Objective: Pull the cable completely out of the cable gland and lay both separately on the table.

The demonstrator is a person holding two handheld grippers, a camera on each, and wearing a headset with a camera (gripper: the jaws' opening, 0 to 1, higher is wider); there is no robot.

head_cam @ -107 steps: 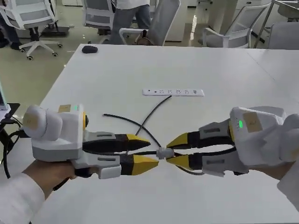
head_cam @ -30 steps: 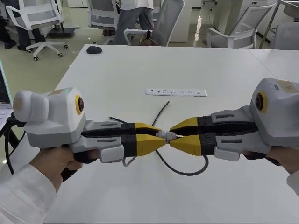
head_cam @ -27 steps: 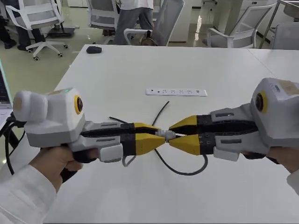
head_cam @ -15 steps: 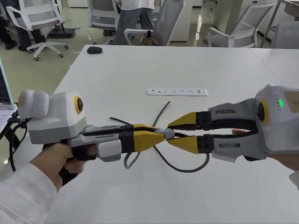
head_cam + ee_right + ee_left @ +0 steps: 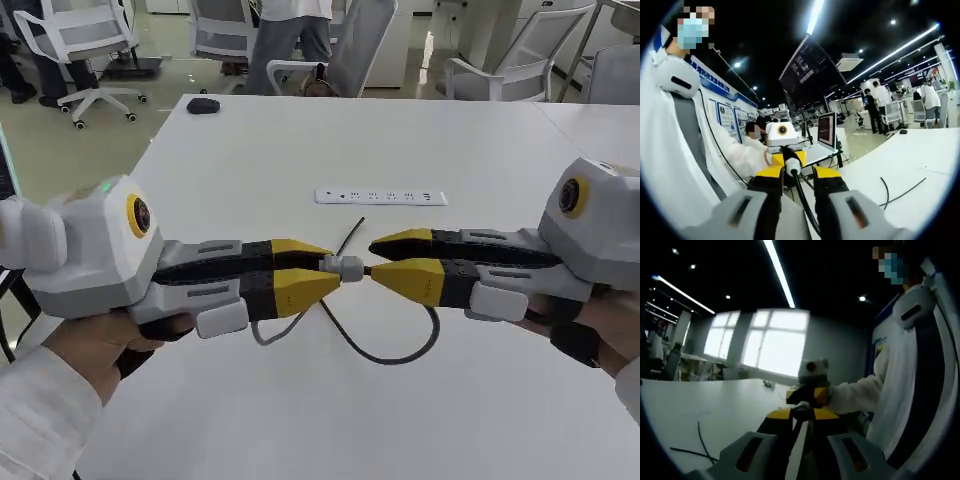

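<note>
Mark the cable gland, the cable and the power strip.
cable gland (image 5: 345,267), head view, its grey body.
cable (image 5: 385,361), head view, bottom of its loop.
power strip (image 5: 381,197), head view, its middle.

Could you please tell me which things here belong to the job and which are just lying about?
Job: cable gland, held by the left tool; cable, held by the right tool; table.
Lying about: power strip; mouse; office chairs.

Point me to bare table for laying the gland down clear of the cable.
Free: the wide stretch of table between the mouse and the power strip, and the near edge below the cable loop. Crowded: mid-table, around that loop.
</note>
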